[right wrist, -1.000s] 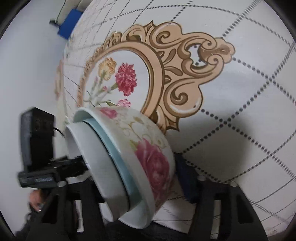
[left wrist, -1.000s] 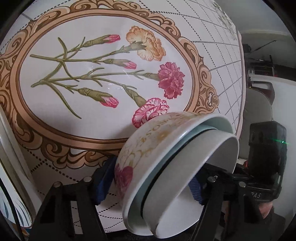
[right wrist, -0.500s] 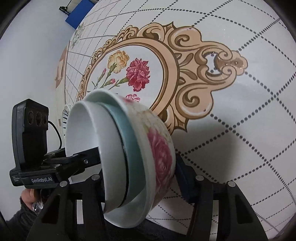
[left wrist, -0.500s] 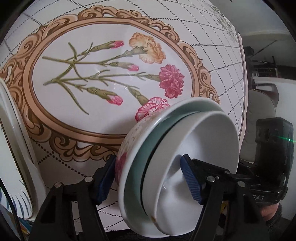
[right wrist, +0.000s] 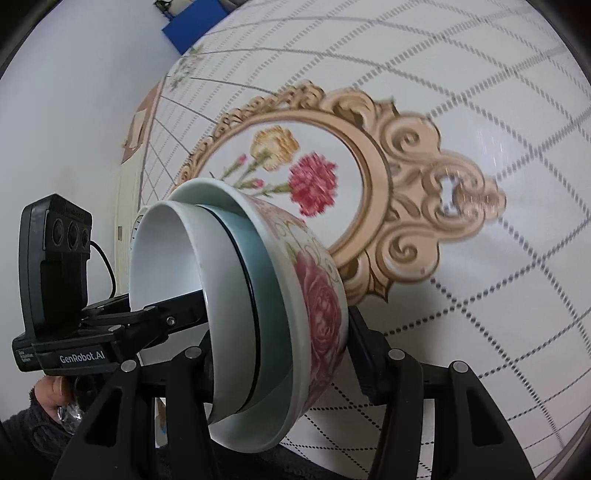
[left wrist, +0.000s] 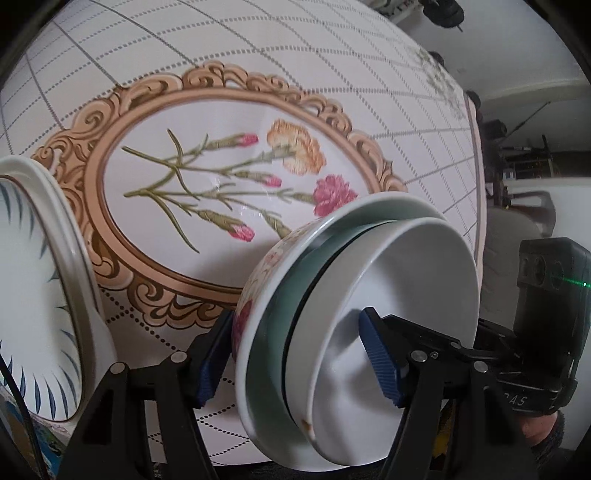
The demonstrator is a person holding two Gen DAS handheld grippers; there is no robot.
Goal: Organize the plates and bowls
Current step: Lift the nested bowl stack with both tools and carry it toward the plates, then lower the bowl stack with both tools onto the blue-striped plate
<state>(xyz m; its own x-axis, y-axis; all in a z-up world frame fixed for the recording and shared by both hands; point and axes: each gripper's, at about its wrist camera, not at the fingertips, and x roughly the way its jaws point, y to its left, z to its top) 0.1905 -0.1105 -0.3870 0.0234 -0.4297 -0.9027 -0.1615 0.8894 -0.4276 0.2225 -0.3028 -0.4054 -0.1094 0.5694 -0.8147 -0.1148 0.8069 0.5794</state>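
A stack of nested bowls, a floral outer bowl (left wrist: 255, 295) with a white inner bowl (left wrist: 406, 288), is held off the table between both grippers. My left gripper (left wrist: 295, 362) is shut on the stack's rim, one blue pad (left wrist: 380, 365) inside the white bowl, the other outside. My right gripper (right wrist: 280, 354) is shut on the opposite rim of the same stack (right wrist: 321, 306). A white plate with blue leaf marks (left wrist: 40, 295) stands at the left edge of the left wrist view.
The table wears a white cloth with a printed carnation medallion (left wrist: 221, 184) and dotted grid. A chair (left wrist: 517, 236) stands beyond the table's right edge. A blue object (right wrist: 192, 22) sits on the floor past the far end.
The bowl stack has lifted and tilted further, its opening now facing the left gripper. The blue-patterned plate has come further into the left wrist view.
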